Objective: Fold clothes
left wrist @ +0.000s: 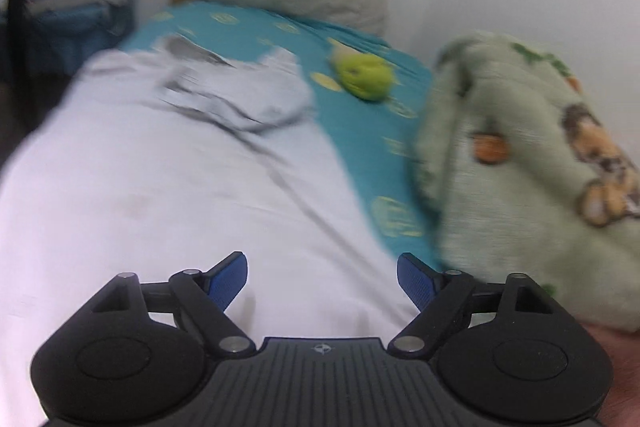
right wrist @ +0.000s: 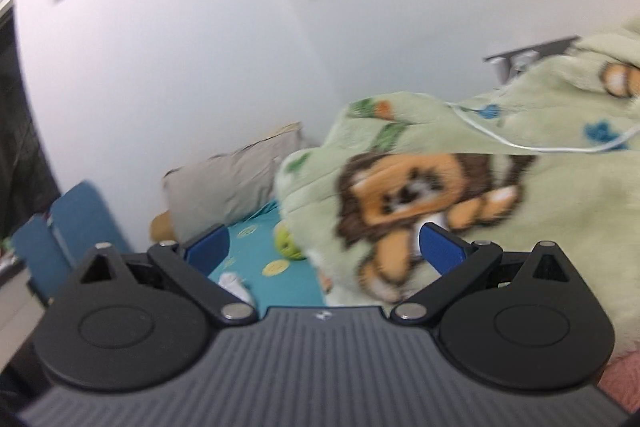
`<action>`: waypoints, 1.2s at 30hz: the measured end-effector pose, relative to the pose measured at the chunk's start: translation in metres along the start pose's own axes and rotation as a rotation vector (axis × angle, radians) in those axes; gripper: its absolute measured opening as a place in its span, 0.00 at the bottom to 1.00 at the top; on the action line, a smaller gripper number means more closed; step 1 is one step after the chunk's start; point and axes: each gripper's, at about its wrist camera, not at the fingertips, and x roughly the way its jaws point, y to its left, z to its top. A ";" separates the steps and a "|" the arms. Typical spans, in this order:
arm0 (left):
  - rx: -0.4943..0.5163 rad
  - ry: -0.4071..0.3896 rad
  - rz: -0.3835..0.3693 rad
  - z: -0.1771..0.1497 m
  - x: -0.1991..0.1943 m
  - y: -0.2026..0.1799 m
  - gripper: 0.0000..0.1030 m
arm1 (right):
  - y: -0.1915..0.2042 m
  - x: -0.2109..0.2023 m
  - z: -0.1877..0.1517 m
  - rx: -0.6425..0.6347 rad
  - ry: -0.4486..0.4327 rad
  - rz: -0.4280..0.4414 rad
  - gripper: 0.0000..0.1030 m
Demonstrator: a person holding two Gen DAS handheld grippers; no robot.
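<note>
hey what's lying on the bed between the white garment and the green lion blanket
A lime-green ball lies on the teal bedsheet between the white garment and the green lion blanket. Otherwise that strip is bare sheet. The left wrist view shows it best.

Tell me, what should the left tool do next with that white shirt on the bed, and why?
Probably lower the left tool onto the near edge of the white shirt and pinch it. The tool is open with nothing between its fingers, and the shirt lies spread on the teal sheet, not yet folded. The right tool is open too, facing the lion blanket.

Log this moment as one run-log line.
left gripper: open, empty | right gripper: open, empty | white garment: lying on bed, unheld | blanket: beside it
</note>
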 end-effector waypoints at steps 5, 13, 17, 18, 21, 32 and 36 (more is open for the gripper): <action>0.011 0.124 -0.113 -0.016 0.057 -0.056 0.64 | -0.009 0.006 -0.003 0.022 -0.021 -0.029 1.00; -0.055 0.260 -0.088 -0.043 0.114 -0.057 0.03 | 0.009 0.003 -0.011 -0.158 -0.109 -0.099 1.00; -0.063 0.250 -0.123 -0.038 0.105 -0.048 0.01 | 0.018 0.004 -0.015 -0.235 -0.133 -0.103 1.00; -0.079 0.248 -0.145 -0.034 0.100 -0.044 0.01 | 0.019 0.005 -0.015 -0.241 -0.129 -0.102 1.00; -0.135 0.241 -0.235 -0.020 0.080 -0.027 0.01 | 0.015 0.006 -0.013 -0.219 -0.114 -0.114 1.00; -0.263 0.259 -0.272 0.015 0.014 0.110 0.01 | 0.031 0.016 -0.024 -0.262 -0.022 -0.098 1.00; -0.288 0.282 -0.205 -0.004 0.020 0.145 0.03 | 0.043 0.027 -0.035 -0.289 0.089 -0.018 1.00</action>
